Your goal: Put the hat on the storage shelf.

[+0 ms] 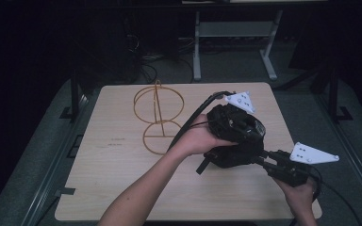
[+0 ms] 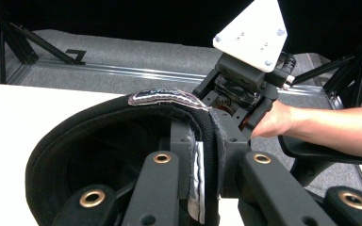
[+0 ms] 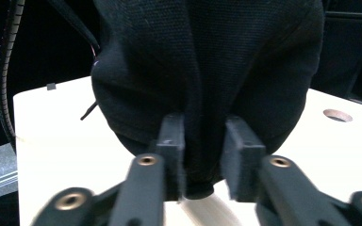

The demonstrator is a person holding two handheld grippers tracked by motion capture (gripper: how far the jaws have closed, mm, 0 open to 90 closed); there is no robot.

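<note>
While it hangs just right of the gold wire stand (image 1: 158,117), the black cap (image 1: 233,141) shows coarse woven cloth and a hollow, dark inside. Pinching its rim, the left gripper (image 2: 206,155) is clamped tight. Around a fold of its crown, the right gripper (image 3: 201,155) presses both pads.

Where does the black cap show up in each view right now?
High view: black cap right of centre on the wooden table, between both grippers.
Left gripper view: lower left, its rim pinched by the left gripper.
Right gripper view: top centre, a fold clamped by the right gripper.
Shared landmark: the table.
</note>
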